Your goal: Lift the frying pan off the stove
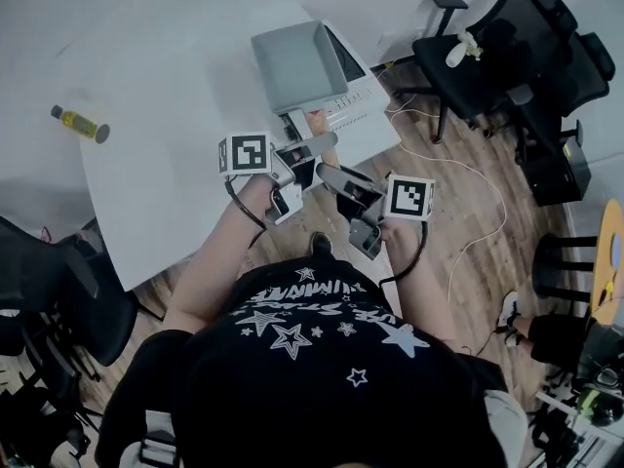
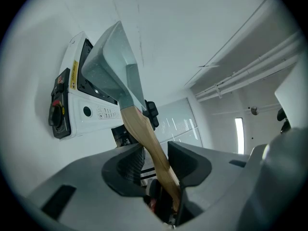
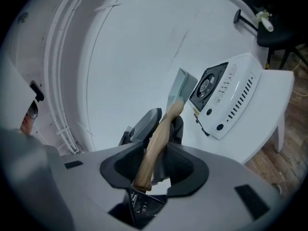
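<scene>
White table (image 1: 175, 66): stove (image 1: 356, 97), yellow bottle (image 1: 80, 123)

Close view along the grey jaws of the left gripper (image 2: 159, 155). A pale wooden handle (image 2: 144, 134) runs up between them, pressed between the two ribbed pads. It joins a square grey frying pan (image 2: 108, 66), seen edge-on and tilted, at upper left. Behind the pan stands a white portable stove (image 2: 82, 114) with a black and red knob (image 2: 57, 113). White walls and ceiling pipes fill the background.
</scene>
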{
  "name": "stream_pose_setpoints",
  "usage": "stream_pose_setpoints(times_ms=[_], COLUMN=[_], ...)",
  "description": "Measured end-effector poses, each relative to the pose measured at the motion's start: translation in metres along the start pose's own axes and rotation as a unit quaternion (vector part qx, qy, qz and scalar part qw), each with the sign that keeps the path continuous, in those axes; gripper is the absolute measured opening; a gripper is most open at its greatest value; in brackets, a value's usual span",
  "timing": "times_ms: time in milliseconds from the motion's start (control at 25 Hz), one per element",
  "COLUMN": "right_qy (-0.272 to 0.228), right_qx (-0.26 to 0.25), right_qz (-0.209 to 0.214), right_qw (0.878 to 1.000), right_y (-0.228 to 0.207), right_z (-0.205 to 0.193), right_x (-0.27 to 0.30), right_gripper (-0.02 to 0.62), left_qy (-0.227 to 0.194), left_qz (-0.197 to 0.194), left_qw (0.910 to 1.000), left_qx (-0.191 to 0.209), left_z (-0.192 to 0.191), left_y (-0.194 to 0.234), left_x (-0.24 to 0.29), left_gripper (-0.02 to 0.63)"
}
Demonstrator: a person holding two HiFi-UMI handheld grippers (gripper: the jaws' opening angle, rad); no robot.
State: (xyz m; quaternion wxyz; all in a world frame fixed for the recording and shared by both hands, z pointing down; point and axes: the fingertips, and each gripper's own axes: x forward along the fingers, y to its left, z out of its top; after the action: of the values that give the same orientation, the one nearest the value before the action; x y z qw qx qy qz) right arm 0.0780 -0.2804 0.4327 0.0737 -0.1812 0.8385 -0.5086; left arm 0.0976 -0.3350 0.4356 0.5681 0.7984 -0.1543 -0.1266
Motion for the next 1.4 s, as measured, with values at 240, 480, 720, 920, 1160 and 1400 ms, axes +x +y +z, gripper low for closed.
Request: stream_pose_setpoints(times_ms=[240, 480, 720, 920, 1160, 1400], right_qy=[-0.012, -0.014, -0.019, -0.022, -0.035, -0.053], right_qx=[0.001, 0.0, -0.001, 0.002, 0.006, 0.01], right_qz=[-0.006, -0.015, -0.022, -0.031, -0.036, -0.046], right_qw=[1.0, 1.0, 1.0, 0.999, 0.999, 0.997], right_y=[0.015, 0.035, 0.053, 0.064, 0.076, 0.093], right_z=[-0.016, -0.058, -0.091, -0.113, -0.141, -0.174], right_x=[0.004, 0.019, 0.03, 0.035, 0.04, 0.051], right_gripper=[0.149, 0.149, 0.149, 0.15, 0.152, 0.152], left_qy=[0.024, 0.027, 0.037, 0.044, 0.059, 0.075], left_qz=[-0.004, -0.013, -0.019, -0.021, -0.024, -0.033], left_qw=[0.9997, 0.9995, 0.9992, 0.9988, 0.998, 0.9966], left_qx=[0.004, 0.004, 0.001, 0.0, -0.005, -0.01], left_z=[-0.011, -0.034, -0.053, -0.066, -0.086, -0.105], left_y=[-0.009, -0.016, -0.022, -0.027, -0.03, -0.036], left_x=[-0.014, -0.057, -0.091, -0.11, -0.133, -0.167], left_gripper=[0.156, 0.156, 0.156, 0.158, 0.158, 0.158])
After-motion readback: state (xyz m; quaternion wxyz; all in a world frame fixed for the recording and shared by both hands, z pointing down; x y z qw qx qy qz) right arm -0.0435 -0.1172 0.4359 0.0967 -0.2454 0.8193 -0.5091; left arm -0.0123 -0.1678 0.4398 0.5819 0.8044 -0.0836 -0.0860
